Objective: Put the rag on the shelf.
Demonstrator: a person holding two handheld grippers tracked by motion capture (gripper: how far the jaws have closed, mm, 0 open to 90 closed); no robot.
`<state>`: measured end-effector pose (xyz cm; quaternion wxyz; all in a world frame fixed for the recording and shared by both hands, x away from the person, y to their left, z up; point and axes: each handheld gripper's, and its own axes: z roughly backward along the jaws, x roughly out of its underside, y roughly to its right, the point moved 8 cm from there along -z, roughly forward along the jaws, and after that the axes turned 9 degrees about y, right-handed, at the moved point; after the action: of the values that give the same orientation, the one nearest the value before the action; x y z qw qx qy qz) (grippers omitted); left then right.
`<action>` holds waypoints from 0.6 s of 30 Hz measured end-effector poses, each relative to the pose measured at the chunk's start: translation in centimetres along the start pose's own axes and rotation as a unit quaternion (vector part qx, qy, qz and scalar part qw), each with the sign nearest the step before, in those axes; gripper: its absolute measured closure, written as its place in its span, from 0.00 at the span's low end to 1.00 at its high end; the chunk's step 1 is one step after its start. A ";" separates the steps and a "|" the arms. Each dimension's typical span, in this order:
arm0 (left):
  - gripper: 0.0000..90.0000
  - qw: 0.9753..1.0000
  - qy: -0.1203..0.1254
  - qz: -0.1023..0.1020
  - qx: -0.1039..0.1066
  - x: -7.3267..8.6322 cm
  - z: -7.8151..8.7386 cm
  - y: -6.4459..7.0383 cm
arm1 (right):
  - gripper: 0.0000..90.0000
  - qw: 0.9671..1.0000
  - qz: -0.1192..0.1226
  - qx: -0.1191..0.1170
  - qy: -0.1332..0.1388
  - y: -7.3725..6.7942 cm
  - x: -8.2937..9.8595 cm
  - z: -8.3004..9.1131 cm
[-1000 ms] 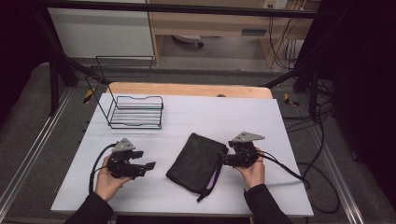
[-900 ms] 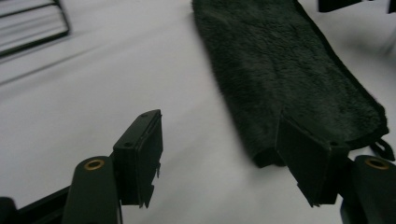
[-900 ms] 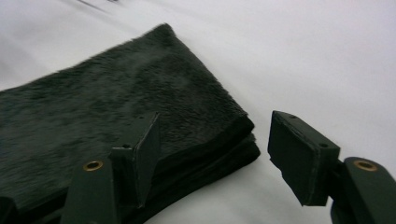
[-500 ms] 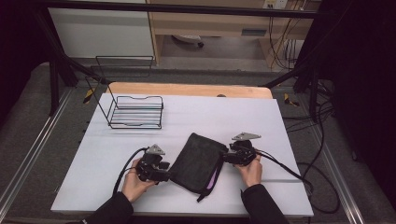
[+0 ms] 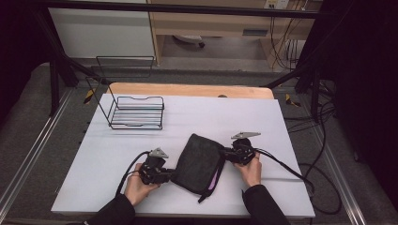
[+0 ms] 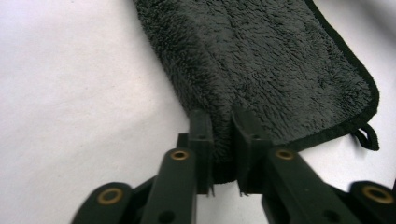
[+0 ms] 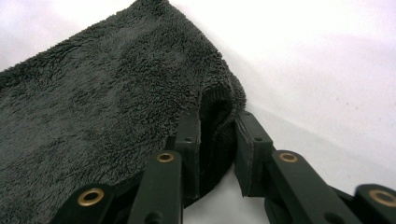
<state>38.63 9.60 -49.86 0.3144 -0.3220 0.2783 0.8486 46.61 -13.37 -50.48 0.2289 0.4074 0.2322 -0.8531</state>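
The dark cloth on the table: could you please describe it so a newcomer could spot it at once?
On the white table, look at the near edge, between the two hands. The dark fluffy towel lies folded there, with black edging and a small loop; the far wire rack is bare metal.

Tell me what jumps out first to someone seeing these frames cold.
A dark fleecy towel lies folded near the front middle of the white table, with a gripper at each side. The left gripper is shut on its edge, and the right gripper has the opposite edge between its jaws. An empty black wire rack stands at the table's back left.
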 end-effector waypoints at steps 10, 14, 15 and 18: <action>0.92 1.000 -0.005 -0.003 -0.017 1.4 1.7 1.2 | 0.85 0.999 0.038 -0.017 0.007 -1.7 -1.6 -1.7; 0.92 1.000 -0.001 0.000 -0.017 2.1 2.6 1.3 | 0.84 0.998 0.051 -0.036 0.003 -3.0 -2.1 -2.8; 0.92 1.000 0.001 0.001 -0.016 2.5 3.2 1.4 | 0.84 0.998 0.057 -0.040 0.002 -3.3 -2.2 -3.0; 0.91 1.000 0.010 0.004 -0.017 3.0 3.6 1.6 | 0.84 0.997 0.066 -0.048 -0.001 -4.2 -2.5 -3.6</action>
<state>34.43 12.05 -49.33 0.3026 -0.3346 0.2680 0.8513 47.70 -7.48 -49.64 0.3043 0.4101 0.2448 -0.8242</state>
